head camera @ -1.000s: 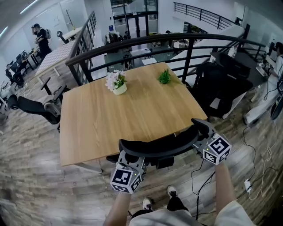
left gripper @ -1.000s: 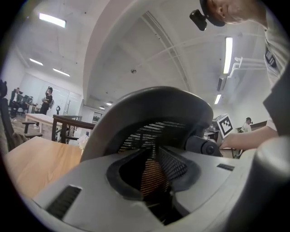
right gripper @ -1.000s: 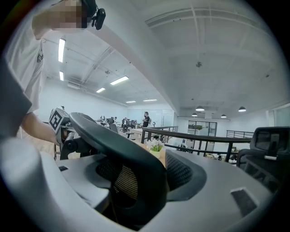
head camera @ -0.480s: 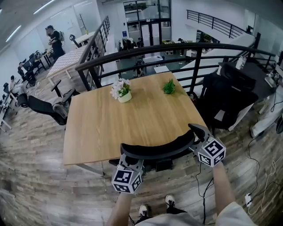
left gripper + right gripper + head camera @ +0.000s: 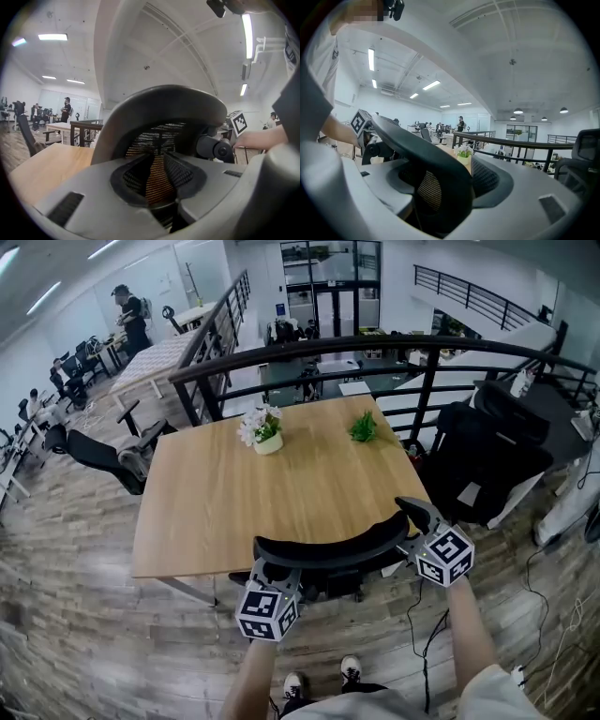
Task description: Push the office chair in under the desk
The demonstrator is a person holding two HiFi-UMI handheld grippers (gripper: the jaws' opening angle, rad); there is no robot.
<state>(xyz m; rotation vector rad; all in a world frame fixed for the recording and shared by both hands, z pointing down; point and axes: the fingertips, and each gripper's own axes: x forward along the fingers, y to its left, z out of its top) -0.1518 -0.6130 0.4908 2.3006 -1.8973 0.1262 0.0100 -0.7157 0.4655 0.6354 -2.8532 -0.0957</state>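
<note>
The office chair's black curved backrest (image 5: pixel 328 547) stands against the front edge of the wooden desk (image 5: pixel 225 512), with its seat hidden beneath the top. My left gripper (image 5: pixel 270 570) holds the backrest's left end; in the left gripper view the pads (image 5: pixel 180 171) press on the mesh (image 5: pixel 157 180) from both sides. My right gripper (image 5: pixel 412 521) holds the right end. In the right gripper view the black rim (image 5: pixel 436 164) fills the gap between the jaws.
A white flower pot (image 5: pixel 266 439) and a small green plant (image 5: pixel 364 427) stand at the desk's far side, before a black railing (image 5: pixel 375 338). Another black chair (image 5: pixel 487 460) is at the right, one more (image 5: pixel 103 451) at the left. Cables (image 5: pixel 553 615) trail on the floor.
The head view has lifted and shows more of the room beyond. Both grippers keep their hold on the backrest, which stays at the desk's front edge.
</note>
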